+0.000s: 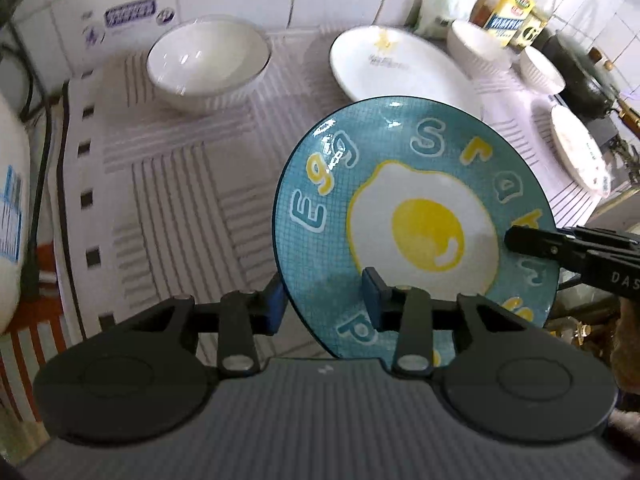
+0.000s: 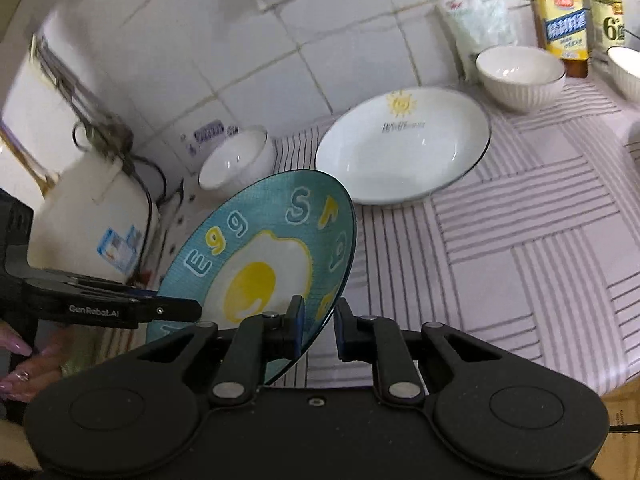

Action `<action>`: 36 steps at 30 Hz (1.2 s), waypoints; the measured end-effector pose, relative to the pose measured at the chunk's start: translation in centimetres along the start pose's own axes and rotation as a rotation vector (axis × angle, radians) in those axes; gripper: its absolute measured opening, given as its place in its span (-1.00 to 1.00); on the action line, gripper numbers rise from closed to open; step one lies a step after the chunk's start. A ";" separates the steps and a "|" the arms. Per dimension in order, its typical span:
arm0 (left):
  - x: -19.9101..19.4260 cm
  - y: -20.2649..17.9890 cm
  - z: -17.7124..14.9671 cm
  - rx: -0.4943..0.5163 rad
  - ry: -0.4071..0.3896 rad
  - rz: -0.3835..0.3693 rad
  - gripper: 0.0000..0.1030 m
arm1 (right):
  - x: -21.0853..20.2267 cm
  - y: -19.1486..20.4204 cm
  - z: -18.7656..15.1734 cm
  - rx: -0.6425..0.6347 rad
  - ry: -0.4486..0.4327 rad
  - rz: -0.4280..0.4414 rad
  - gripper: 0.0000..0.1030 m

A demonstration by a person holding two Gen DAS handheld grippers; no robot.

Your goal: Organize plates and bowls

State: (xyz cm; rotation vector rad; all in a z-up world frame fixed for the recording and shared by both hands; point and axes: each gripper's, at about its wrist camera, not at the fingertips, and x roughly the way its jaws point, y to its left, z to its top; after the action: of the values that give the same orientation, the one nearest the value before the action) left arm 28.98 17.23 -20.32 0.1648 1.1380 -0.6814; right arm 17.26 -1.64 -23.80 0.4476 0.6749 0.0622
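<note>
Blue egg plate (image 1: pixel 416 216) is held tilted above the table (image 1: pixel 168 184), left claw (image 1: pixel 326 300) and right claw (image 2: pixel 318 322) each straddling its rim, neither visibly clamped tight; loose grip risks it slipping onto the white plate (image 2: pixel 404 148).

Two seasoning bottles (image 2: pixel 562 16) and a white bag (image 2: pixel 476 26) are standing along the striped surface's (image 2: pixel 520 220) far edge. A white cooker (image 2: pixel 88 216) is sitting off its left edge.
</note>
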 end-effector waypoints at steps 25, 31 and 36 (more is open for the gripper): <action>9.4 -3.4 15.5 -0.032 0.065 0.058 -0.27 | 6.1 -9.5 12.4 0.001 0.077 -0.020 -0.60; 11.9 -3.4 17.1 -0.065 0.113 0.088 -0.27 | 8.1 -10.1 13.6 0.011 0.125 -0.046 -0.60; 13.3 -4.0 17.6 -0.055 0.136 0.141 -0.27 | 8.8 -9.6 14.5 0.000 0.141 -0.099 -0.61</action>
State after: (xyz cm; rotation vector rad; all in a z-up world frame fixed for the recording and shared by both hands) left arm 43.63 0.62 -23.55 0.2447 1.2615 -0.5193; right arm 32.19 -14.05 -23.02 0.4112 0.8348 -0.0003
